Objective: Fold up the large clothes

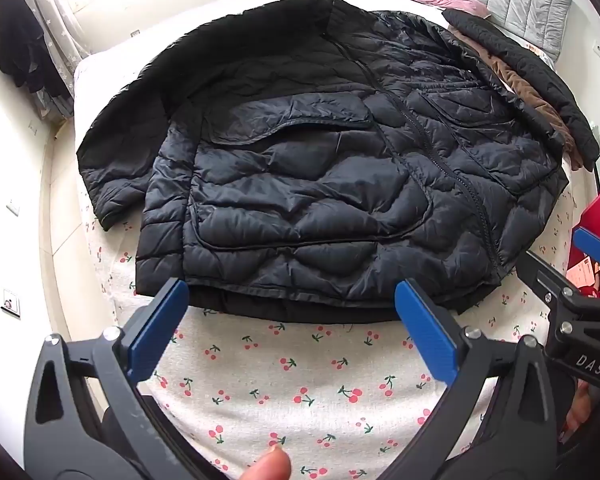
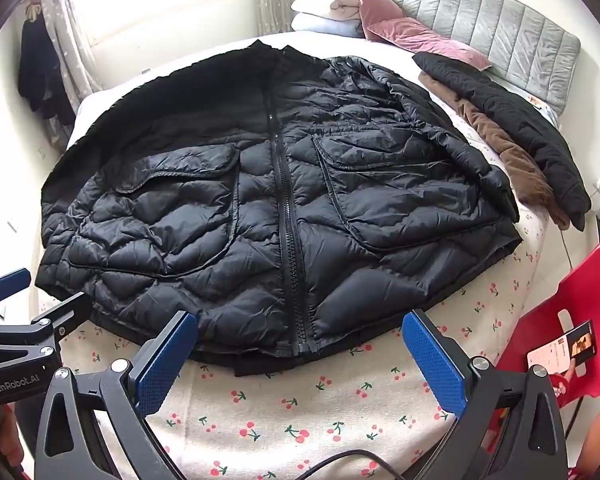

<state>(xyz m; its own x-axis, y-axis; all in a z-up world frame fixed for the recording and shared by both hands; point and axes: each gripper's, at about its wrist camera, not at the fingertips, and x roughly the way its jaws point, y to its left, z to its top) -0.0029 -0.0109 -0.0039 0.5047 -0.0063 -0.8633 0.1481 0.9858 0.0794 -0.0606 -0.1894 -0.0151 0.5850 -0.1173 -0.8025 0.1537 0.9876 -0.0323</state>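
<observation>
The black quilted puffer jacket (image 2: 276, 200) lies zipped and face up across the bed with the cherry-print sheet (image 2: 284, 412), collar toward twelve o'clock, hem toward six. Both the left gripper (image 1: 292, 328) and right gripper (image 2: 300, 356) hang over the hem with jaws spread wide, holding nothing. The slippery, puffy shell could likely slide out of a shallow pinch, or only the top layer might be caught, leaving the back behind. At two o'clock a brown and black pile of garments (image 2: 512, 136) lies just beside the jacket's sleeve and could snag a fold. The left sleeve (image 1: 112, 160) nears the bed's edge at nine o'clock; open sheet remains only at six.
</observation>
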